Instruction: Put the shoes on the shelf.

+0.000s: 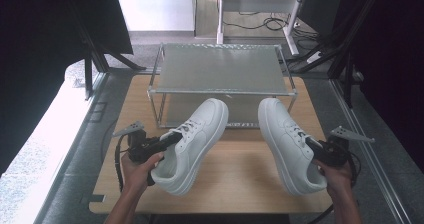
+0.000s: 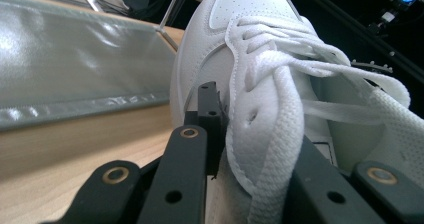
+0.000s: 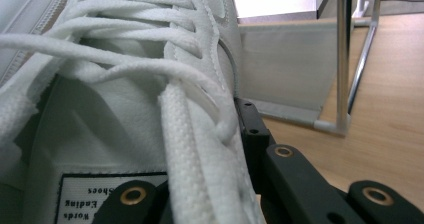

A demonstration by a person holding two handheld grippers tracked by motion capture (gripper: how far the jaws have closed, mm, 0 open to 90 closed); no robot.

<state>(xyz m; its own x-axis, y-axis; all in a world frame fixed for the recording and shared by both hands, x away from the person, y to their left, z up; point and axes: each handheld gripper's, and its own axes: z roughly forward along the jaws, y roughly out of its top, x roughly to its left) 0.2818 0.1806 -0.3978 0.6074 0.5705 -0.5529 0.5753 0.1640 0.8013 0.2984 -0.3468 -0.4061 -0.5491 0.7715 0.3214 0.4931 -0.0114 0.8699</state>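
Observation:
Two white lace-up sneakers are held over the wooden table, toes pointing at the shoe rack. My left gripper is shut on the left sneaker at its laced side wall. In the left gripper view the sneaker has one black fingertip outside its eyelet flap, and the other jaw is hidden inside. My right gripper is shut on the right sneaker. In the right gripper view that sneaker's lace edge is pinched, with a fingertip outside it.
A two-tier shoe rack with a metal frame and grey fabric shelves stands at the table's far side, just beyond the toes. Its lower shelf and a corner post are close on the right. Cables and desk legs lie on the floor behind.

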